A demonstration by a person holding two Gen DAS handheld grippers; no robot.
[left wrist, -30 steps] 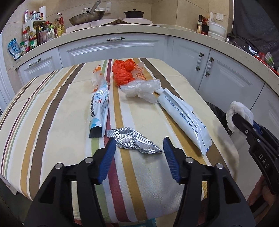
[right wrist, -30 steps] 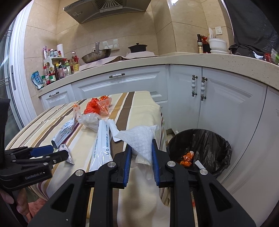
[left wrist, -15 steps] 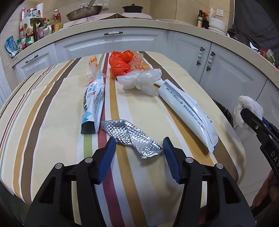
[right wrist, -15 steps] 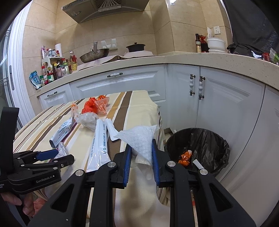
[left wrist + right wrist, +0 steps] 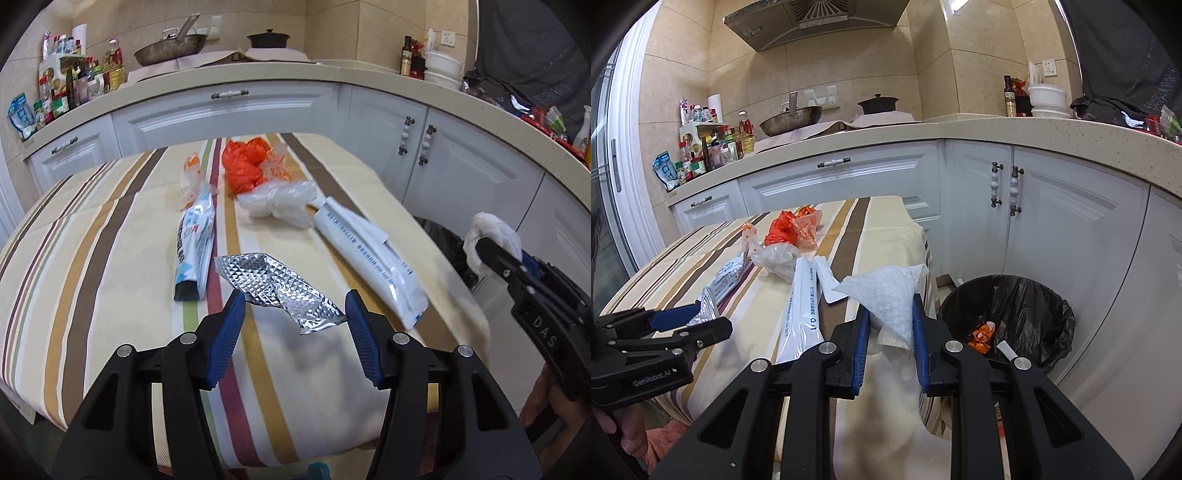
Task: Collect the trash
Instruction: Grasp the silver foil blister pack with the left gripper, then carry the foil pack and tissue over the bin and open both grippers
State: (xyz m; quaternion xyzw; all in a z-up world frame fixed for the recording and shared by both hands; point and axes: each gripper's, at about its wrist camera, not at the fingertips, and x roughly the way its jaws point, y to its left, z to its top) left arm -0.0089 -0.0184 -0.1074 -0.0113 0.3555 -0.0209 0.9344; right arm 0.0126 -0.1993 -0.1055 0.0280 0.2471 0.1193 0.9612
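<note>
My right gripper is shut on a white paper tissue at the table's right edge, left of the black-lined trash bin; it also shows in the left wrist view. My left gripper is open, its jaws either side of a crumpled silver foil wrapper on the striped tablecloth. Beyond lie a blue-white tube, a long white package, a clear plastic bag and an orange bag.
The bin holds orange scraps and stands on the floor beside white cabinets. A counter with a wok, pot and bottles curves behind the table.
My left gripper has moved forward over the table so the foil wrapper now lies between its open jaws. My right gripper keeps hold of the tissue, nearly still.
</note>
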